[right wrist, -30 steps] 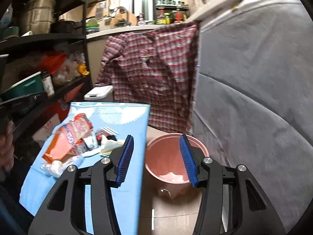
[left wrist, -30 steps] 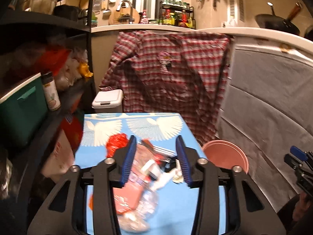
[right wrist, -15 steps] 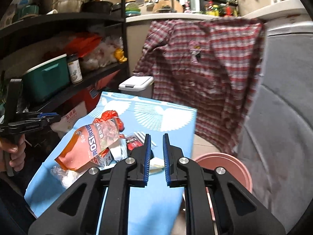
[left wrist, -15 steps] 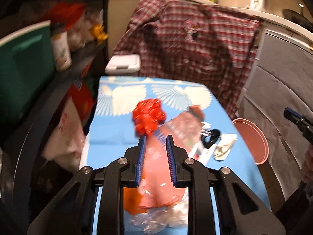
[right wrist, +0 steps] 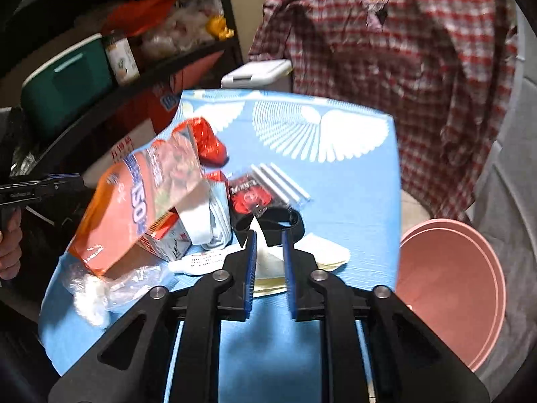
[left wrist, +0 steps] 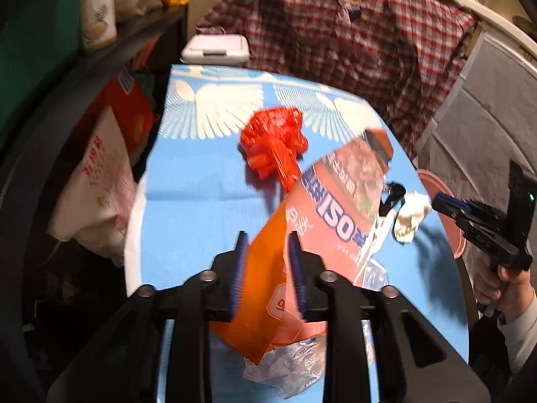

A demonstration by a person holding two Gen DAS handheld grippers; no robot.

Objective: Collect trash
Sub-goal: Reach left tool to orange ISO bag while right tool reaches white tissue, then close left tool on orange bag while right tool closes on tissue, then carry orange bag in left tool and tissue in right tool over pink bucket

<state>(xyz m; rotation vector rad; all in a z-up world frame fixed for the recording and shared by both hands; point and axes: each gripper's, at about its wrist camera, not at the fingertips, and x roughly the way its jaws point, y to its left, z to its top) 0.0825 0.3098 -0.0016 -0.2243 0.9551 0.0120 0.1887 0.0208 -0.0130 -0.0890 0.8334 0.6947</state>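
Observation:
Trash lies in a pile on a blue table: a large orange snack bag, a crumpled red wrapper, clear plastic, white tissue and a black loop. My left gripper stands at the near end of the orange bag, jaws narrowed around its edge. My right gripper hovers over the white tissue, jaws close together with a small gap, nothing between them. The orange bag also shows in the right wrist view.
A pink bucket stands on the floor right of the table. A plaid shirt hangs behind. Dark shelves with a green bin and jars line the left. A small white bin sits beyond the table.
Both grippers narrowed from wide open and moved in over the table. The left came down onto the orange bag's near end; the right swung left from the bucket to the trash pile.

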